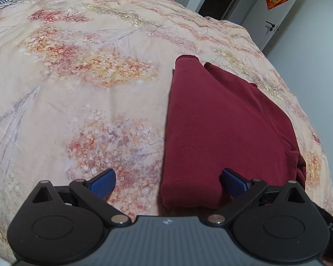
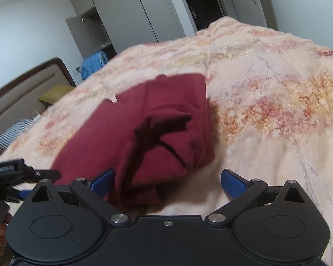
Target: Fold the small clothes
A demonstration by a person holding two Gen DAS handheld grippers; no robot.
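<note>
A dark red garment (image 1: 213, 128) lies folded into a long narrow shape on the floral bedspread (image 1: 77, 77). My left gripper (image 1: 168, 180) is open and empty, just above the garment's near left corner. In the right wrist view the same garment (image 2: 148, 133) shows bunched folds at its near end. My right gripper (image 2: 167, 182) is open and empty, hovering over that near end. The left gripper (image 2: 22, 177) shows at the left edge of the right wrist view.
The bedspread (image 2: 266, 110) covers the whole bed. A headboard (image 2: 22, 88), a yellow pillow (image 2: 53, 94) and a checked cloth (image 2: 13, 130) lie at the far end. Wardrobes (image 2: 122, 17) and a door (image 1: 275, 11) stand beyond the bed.
</note>
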